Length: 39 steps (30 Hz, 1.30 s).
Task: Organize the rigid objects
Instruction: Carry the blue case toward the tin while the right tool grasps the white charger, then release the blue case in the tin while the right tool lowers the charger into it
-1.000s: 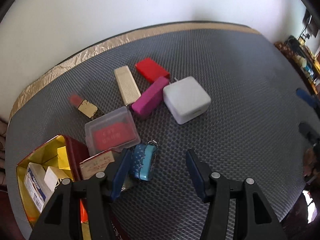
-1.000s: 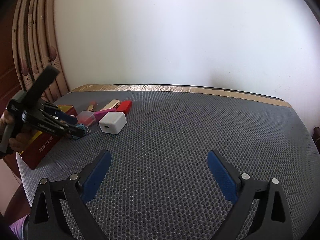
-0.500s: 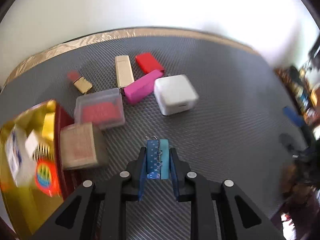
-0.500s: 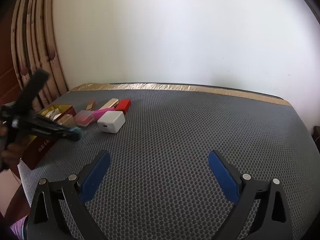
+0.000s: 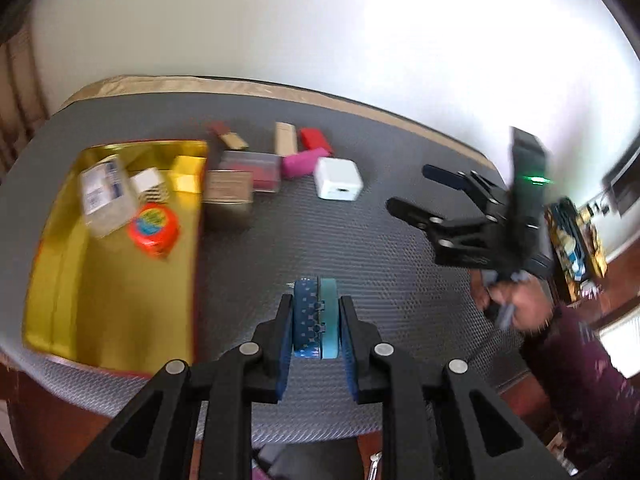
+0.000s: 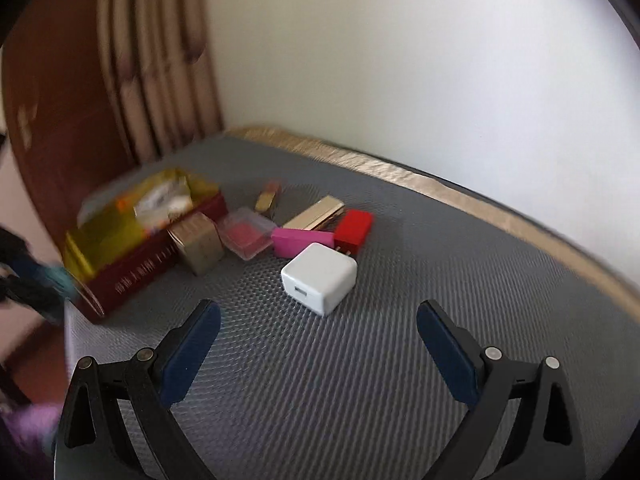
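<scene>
My left gripper (image 5: 315,316) is shut on a small blue and teal case (image 5: 315,318) and holds it above the grey mat, right of the open gold-lined tin (image 5: 108,280). The tin holds several small boxes and a round red item (image 5: 154,228). My right gripper (image 6: 318,318) is open and empty, just in front of the white charger cube (image 6: 320,276). The right gripper also shows in the left wrist view (image 5: 416,190). The left gripper shows blurred at the left edge of the right wrist view (image 6: 60,280).
Beside the tin (image 6: 132,268) lie a tan box (image 6: 198,246), a clear box with red inside (image 6: 248,232), a pink block (image 6: 302,240), a red block (image 6: 354,230), a gold bar (image 6: 316,212) and a lipstick (image 6: 268,198). The mat's gold edge (image 6: 440,188) meets the wall. Curtains hang at left.
My left gripper closed on the blue and teal case, lifted it and drew back toward the front. My right gripper moved forward and left toward the white charger.
</scene>
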Each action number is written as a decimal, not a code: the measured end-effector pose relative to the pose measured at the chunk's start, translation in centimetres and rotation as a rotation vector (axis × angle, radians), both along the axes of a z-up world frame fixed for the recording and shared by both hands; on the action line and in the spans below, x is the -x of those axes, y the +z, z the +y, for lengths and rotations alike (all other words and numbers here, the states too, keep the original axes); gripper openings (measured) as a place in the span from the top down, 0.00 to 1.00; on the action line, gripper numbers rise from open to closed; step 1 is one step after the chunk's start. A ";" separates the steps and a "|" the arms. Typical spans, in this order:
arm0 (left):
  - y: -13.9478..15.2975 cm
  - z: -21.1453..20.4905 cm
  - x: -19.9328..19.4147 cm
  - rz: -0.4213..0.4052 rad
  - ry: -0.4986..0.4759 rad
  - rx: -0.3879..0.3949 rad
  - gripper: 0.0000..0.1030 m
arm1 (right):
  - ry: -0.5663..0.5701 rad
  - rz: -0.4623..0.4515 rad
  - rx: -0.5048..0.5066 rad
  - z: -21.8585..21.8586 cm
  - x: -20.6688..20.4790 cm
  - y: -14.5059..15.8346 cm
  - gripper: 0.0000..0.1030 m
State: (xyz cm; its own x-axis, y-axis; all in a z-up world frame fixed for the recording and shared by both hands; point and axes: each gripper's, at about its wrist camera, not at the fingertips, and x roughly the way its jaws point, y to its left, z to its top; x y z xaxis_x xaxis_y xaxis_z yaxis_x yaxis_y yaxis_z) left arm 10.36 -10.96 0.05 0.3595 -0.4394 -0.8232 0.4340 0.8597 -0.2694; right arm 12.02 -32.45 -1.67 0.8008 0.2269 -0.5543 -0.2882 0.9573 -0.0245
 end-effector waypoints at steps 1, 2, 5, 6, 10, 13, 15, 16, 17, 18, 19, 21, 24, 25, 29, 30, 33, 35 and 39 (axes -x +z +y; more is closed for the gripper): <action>0.4 0.7 0.2 -0.002 0.017 0.001 0.79 | 0.028 0.008 0.053 0.6 -1.2 -0.1 0.05; 0.5 1.3 0.0 -0.002 0.031 0.000 0.79 | 0.047 0.014 0.078 0.9 -1.8 -0.2 0.05; 0.9 3.2 -0.3 0.005 0.070 0.009 0.79 | 0.106 0.038 0.139 1.7 -4.3 -0.6 0.05; 0.9 3.6 -0.4 0.006 0.080 0.009 0.79 | 0.131 0.046 0.158 2.0 -5.0 -0.7 0.05; 1.1 5.9 -1.1 0.030 0.134 0.025 0.79 | 0.196 0.078 0.235 2.9 -7.3 -1.4 0.06; 0.8 7.4 -2.0 0.053 0.176 0.048 0.79 | 0.247 0.143 0.250 3.0 -9.0 -2.4 0.13; 0.8 7.7 -2.0 0.054 0.183 0.045 0.79 | 0.271 0.171 0.258 3.1 -9.5 -2.8 0.25; 0.7 7.9 -2.1 0.053 0.188 0.036 0.79 | 0.273 0.176 0.279 3.4 -9.7 -3.1 0.26; 0.7 8.0 -2.2 0.054 0.190 0.032 0.79 | 0.278 0.190 0.292 3.5 -9.9 -3.3 0.34; 0.5 8.1 -2.2 0.058 0.193 0.030 0.79 | 0.289 0.213 0.285 3.6 -10.0 -3.6 0.40; 0.4 8.2 -2.3 0.064 0.196 0.029 0.79 | 0.284 0.227 0.279 3.7 -10.0 -3.8 0.40; 0.3 8.2 -2.3 0.067 0.201 0.023 0.79 | 0.268 0.230 0.272 3.8 -9.8 -3.9 0.40; 0.2 8.7 -2.4 0.060 0.213 0.008 0.79 | 0.224 0.251 0.216 3.4 -8.5 -3.9 0.40; 0.3 9.1 -2.6 0.043 0.224 -0.017 0.79 | 0.217 0.254 0.193 3.3 -8.0 -3.9 0.40; -0.1 9.8 -3.9 0.021 0.226 -0.056 0.79 | 0.158 0.242 0.065 1.9 -4.2 -3.4 0.40; -0.4 9.9 -4.6 0.016 0.233 -0.087 0.79 | 0.140 0.242 0.032 1.5 -3.4 -3.3 0.40; -1.3 10.0 -6.3 -0.006 0.211 -0.129 0.79 | 0.103 0.219 -0.065 0.7 -0.5 -2.7 0.40; -1.9 9.8 -7.1 -0.023 0.212 -0.177 0.79 | 0.086 0.203 -0.108 0.7 1.4 -2.4 0.40; -3.5 10.3 -9.0 -0.022 0.223 -0.220 0.79 | 0.069 0.172 -0.168 1.2 3.7 -1.5 0.40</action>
State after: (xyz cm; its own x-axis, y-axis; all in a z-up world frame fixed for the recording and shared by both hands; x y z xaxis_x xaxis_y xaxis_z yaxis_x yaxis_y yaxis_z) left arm 19.33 -0.62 -3.41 0.4459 -0.1603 -0.8806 0.2317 0.9710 -0.0594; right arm 8.30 -31.24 -3.18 0.6770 0.3784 -0.6312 -0.3392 0.9216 0.1886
